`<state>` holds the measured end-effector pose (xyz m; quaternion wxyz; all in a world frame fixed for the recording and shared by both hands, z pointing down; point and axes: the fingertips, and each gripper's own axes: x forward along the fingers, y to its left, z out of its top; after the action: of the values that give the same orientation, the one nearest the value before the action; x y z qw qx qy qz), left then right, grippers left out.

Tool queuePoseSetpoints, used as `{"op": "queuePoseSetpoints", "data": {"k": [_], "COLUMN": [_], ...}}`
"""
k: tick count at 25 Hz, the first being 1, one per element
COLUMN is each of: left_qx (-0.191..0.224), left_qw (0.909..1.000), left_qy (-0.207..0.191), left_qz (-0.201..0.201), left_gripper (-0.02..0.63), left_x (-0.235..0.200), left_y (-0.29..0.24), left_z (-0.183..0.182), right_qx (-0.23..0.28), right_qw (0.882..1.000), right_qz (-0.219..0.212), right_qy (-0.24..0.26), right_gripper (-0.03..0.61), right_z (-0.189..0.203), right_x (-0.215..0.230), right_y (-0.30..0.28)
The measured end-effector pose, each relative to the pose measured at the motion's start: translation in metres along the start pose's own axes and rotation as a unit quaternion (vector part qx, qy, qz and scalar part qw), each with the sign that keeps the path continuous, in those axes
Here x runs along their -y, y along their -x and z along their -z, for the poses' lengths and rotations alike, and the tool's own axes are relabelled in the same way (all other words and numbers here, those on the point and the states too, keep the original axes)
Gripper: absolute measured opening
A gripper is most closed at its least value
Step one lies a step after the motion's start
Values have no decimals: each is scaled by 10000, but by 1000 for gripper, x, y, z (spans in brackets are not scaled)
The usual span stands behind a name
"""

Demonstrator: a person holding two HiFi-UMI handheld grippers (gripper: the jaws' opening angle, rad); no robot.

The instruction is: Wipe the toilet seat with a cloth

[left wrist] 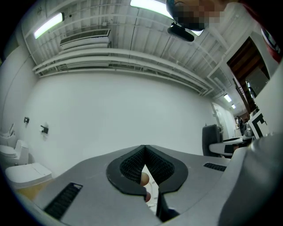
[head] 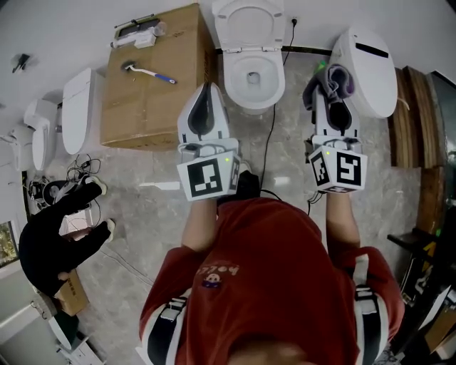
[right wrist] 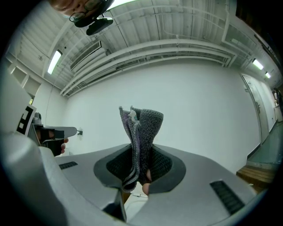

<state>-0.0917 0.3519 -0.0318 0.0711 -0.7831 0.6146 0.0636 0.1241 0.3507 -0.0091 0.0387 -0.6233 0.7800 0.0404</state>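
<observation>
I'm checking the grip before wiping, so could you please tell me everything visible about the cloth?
The cloth is grey knitted fabric with lilac layers, folded into a bunch. The right gripper holds it pinched between its jaws, the free end standing up past the tips. Nothing else touches it.

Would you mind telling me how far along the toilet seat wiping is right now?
Done: the cloth is picked up and clamped in the right gripper. In hand: both grippers point toward the toilet, whose lid is up; the left gripper is shut and empty. Left: the cloth is short of the seat, so the wiping itself is not yet begun.
</observation>
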Motion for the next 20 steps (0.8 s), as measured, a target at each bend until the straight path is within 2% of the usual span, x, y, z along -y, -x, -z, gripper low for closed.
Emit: {"op": "queuePoseSetpoints", "data": {"k": [3, 7, 10, 20], "left_qx": [94, 42, 44, 45], "left_qw": [9999, 9996, 9995, 9984], "left_qy": [-34, 232, 115, 91], "left_qz": [81, 177, 280, 548], "left_gripper": [12, 12, 14, 14], "left_x": [-25, -55, -74, -97], "left_y": [-28, -63, -84, -150], "left_z": [1, 9, 18, 35], "right_qx": [-17, -69, -51, -21], "right_qw": [10000, 9997, 9995, 9985], "right_qz": [76, 221, 309, 539], "right_qy": [45, 79, 107, 114], "right_gripper": [75, 75, 75, 75], "right_z": [-1, 1, 4, 15], "right_x": [-11, -21, -26, -21], "right_y": [-36, -79, -105, -160]}}
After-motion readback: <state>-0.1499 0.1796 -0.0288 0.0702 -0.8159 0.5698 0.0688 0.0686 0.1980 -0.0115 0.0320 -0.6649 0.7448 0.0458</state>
